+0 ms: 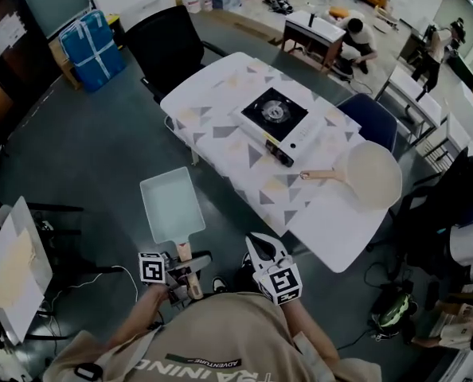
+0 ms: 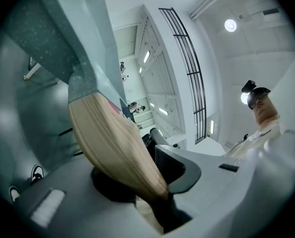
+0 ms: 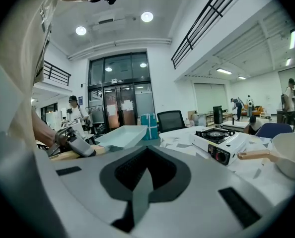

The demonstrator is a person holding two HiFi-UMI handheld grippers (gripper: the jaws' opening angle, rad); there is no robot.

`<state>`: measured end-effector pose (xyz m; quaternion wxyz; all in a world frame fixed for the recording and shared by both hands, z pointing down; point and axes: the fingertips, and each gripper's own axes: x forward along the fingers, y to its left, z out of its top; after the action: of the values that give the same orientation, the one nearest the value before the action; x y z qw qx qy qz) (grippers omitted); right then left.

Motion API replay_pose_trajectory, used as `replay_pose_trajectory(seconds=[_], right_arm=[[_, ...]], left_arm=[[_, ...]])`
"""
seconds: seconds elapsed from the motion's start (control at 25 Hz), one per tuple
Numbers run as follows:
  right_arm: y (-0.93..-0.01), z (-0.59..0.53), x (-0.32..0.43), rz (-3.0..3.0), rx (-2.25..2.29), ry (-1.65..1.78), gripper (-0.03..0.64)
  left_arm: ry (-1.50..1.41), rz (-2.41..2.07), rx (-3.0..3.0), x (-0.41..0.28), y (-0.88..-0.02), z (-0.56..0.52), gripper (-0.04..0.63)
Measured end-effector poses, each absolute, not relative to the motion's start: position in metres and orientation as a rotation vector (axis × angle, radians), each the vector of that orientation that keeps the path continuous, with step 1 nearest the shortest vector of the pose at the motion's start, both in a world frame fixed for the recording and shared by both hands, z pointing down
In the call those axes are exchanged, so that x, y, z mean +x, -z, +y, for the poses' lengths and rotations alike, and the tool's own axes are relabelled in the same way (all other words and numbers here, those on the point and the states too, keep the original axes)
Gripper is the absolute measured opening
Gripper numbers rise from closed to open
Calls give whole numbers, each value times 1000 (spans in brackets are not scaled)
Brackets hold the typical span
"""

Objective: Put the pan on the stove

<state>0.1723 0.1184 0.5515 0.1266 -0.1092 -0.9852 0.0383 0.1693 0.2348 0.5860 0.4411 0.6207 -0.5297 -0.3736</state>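
Your left hand-held gripper (image 1: 190,272) (image 2: 155,190) is clamped on the wooden handle (image 1: 185,255) (image 2: 112,143) of the rectangular pan (image 1: 171,205) (image 2: 63,38). It holds that pale blue pan in the air, over the floor and off the desk's left edge, with the tray pointing away from you. Your right hand-held gripper (image 1: 258,243) (image 3: 143,182) hangs close to your body just short of the desk's near end. Its jaws are pressed together with nothing between them.

The desk (image 1: 213,102) is the largest thing before you, a long top under a white cloth with grey and cream triangles. A black chair (image 1: 169,50) stands at its far left corner. A blue chair (image 1: 368,118) stands against its right edge.

The round cream pan (image 1: 372,173) (image 3: 291,155) lies at the right edge toward the near end. Its wooden handle points in toward the middle of the desk.

The stove (image 1: 275,118) (image 3: 219,140) sits about midway along the desk, closer to the right edge. It is a white single burner with a black top, and no pan is on it. The round pan lies near its front end but apart from it, and the rectangular pan is well apart from it.
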Motion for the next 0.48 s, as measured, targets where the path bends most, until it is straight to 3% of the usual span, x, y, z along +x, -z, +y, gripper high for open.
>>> replay_pose_trajectory(seconds=[0.48], right_arm=[[-573, 67, 106, -2857, -499, -127, -2]], left_arm=[[1003, -1403, 1526, 99, -573, 166, 112]])
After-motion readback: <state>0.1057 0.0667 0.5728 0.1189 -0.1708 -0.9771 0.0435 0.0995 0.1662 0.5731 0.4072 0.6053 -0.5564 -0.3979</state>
